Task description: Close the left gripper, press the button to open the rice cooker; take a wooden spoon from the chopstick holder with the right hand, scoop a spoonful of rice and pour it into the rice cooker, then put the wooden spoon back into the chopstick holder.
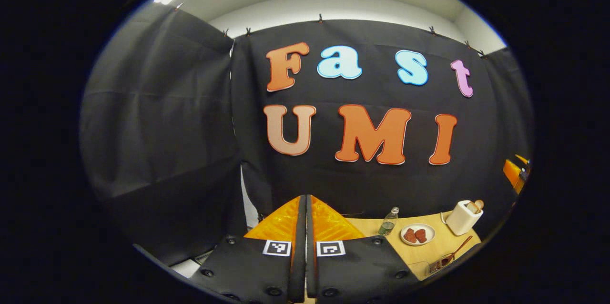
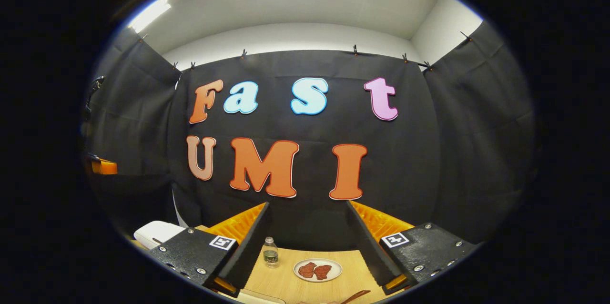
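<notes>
Left gripper (image 1: 305,208) raised above the table (image 1: 429,251), fingers pressed together, nothing between them. Right gripper (image 2: 307,220) also held high, fingers spread wide and empty. On the table: white chopstick holder (image 1: 462,218) at the far right, wooden spoon (image 1: 458,248) lying in front of it, rice cooker (image 2: 155,232) at the left edge.

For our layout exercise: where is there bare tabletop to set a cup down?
Bare wood lies between the bottle and the plate, nearer the camera. It is crowded past the plate, by the white holder and wooden spoon.
</notes>
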Demonstrator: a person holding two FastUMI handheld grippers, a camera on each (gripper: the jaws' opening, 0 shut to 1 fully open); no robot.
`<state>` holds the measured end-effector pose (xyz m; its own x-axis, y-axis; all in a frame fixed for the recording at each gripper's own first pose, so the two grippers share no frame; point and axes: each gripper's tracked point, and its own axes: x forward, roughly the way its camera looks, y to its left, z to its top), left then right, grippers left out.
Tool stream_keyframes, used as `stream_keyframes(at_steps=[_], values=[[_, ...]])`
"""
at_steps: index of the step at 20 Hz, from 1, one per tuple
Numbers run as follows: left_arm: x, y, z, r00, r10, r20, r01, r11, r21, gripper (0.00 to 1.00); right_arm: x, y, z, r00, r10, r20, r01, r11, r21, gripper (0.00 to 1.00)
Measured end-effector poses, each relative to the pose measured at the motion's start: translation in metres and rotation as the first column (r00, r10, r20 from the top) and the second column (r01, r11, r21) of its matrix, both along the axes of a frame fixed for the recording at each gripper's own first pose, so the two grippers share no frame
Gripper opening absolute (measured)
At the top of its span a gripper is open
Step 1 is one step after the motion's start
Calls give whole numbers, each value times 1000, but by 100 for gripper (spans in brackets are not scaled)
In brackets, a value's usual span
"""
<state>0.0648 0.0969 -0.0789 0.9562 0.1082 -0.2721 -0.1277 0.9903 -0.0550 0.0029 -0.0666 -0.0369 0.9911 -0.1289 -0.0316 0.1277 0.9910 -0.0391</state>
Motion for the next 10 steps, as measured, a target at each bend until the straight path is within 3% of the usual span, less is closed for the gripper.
stream_keyframes(at_steps=[5, 10], values=[[27, 29, -76, 965, -2, -261, -62, 970, -236, 5, -6, -25, -15, 996, -77, -39, 77, 997, -2, 95], [26, 6, -155, 871, -131, -474, -61, 928, -367, 5, -5, -37, -31, 989, -126, -78, 126, 992, 1, 95]])
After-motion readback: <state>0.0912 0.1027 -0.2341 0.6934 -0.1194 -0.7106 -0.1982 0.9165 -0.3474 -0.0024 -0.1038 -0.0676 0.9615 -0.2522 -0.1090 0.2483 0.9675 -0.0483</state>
